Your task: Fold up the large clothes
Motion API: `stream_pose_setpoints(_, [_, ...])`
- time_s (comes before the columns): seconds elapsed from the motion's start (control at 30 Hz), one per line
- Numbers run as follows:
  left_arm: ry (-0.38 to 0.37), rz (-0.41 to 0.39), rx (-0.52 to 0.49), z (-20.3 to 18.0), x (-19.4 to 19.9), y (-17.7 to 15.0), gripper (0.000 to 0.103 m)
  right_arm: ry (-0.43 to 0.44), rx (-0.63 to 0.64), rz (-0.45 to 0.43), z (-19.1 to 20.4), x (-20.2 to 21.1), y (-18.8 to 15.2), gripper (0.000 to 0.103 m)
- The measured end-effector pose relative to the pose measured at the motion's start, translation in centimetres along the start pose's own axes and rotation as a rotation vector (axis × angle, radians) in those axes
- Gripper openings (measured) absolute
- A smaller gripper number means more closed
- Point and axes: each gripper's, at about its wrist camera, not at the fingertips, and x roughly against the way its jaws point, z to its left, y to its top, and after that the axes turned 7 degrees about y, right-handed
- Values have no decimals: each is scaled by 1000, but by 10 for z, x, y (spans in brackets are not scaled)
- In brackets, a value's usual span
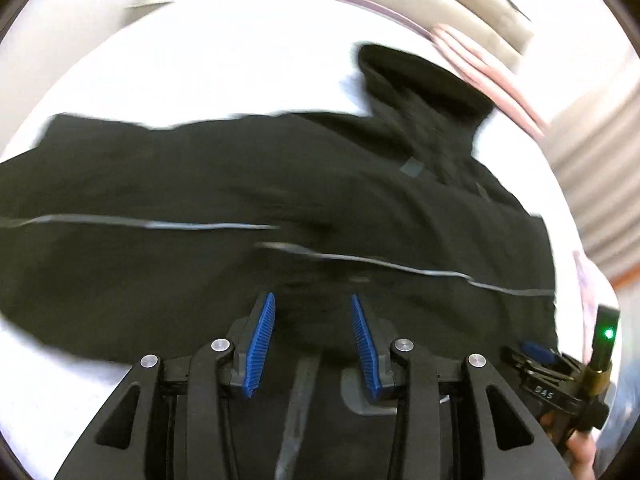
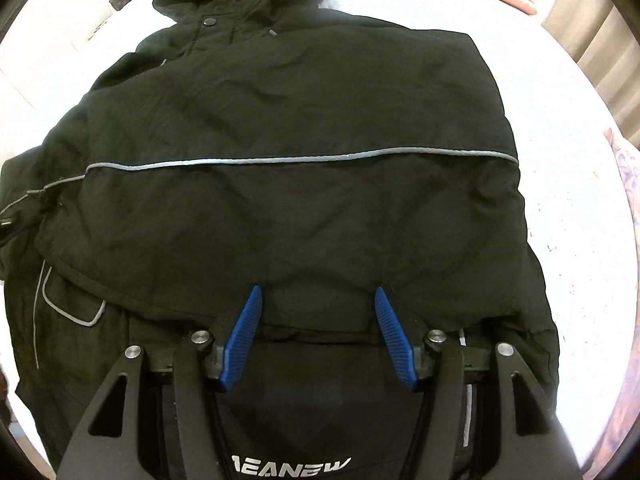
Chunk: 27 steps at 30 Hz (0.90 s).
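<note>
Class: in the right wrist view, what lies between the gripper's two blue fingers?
In the right wrist view, only black jacket fabric shows between the right gripper pads, at a folded edge; the jaws stand apart, pressing nothing.

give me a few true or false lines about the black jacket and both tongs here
1. The black padded jacket with grey piping lies on a white surface. True.
2. The jacket is bright red. False: it is black.
3. The right tongs pinch a fold of fabric. False: their blue pads stand apart above the jacket.
4. White lettering shows on the jacket near the right tongs. True.
5. The left tongs carry a sock. False: nothing sits between them.
</note>
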Motion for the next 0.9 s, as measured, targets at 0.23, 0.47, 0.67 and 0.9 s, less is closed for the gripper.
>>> stream_pose_setpoints(0.23, [232, -95, 379, 174, 58, 2, 41, 13, -8, 14, 0, 2, -3, 66])
stream_pose_setpoints(0.47, [346, -126, 754, 335, 78, 1, 41, -8, -2, 20, 0, 1, 0, 67])
stream_pose_setpoints(0.67, [353, -114, 843, 381, 47, 9, 41, -30, -3, 25, 10, -1, 1, 68])
stream_pose_setpoints(0.9, [379, -109, 864, 397, 21, 15, 57, -38, 6, 32, 11, 0, 3, 69])
